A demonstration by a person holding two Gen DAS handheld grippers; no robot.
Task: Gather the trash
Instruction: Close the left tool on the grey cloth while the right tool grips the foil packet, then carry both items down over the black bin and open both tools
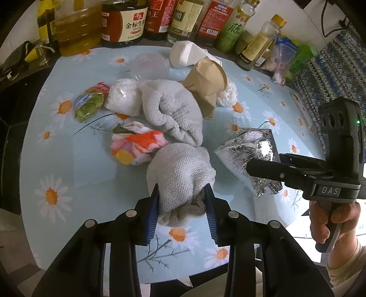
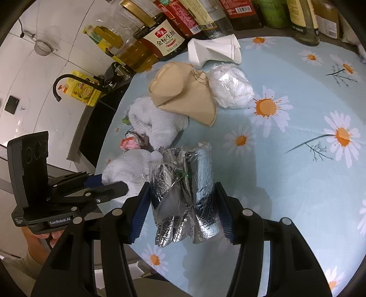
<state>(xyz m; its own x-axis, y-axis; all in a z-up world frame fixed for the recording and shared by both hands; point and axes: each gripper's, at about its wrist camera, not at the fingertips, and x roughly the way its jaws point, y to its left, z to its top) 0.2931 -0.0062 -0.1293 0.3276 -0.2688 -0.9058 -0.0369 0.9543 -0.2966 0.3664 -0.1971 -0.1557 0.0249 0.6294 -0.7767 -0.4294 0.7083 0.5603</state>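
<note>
Trash lies on a daisy-print tablecloth (image 1: 91, 205). My left gripper (image 1: 181, 203) is shut on the near end of a grey knitted cloth (image 1: 180, 173), which winds back across the table. My right gripper (image 2: 183, 205) has its jaws around a crumpled silver foil bag (image 2: 185, 194), with both pads against its sides; in the left wrist view it shows over the foil bag (image 1: 247, 157). Nearby lie a brown paper bag (image 1: 205, 86), a white paper wad (image 1: 185, 53), a pink-orange wrapper (image 1: 135, 146), a green-red wrapper (image 1: 89, 105) and white plastic bags (image 2: 231, 89).
Several oil and sauce bottles (image 1: 128, 20) line the table's far edge. A sink with a black tap (image 2: 68, 84) lies left of the table. A patterned blue cloth (image 1: 331, 68) is at the right.
</note>
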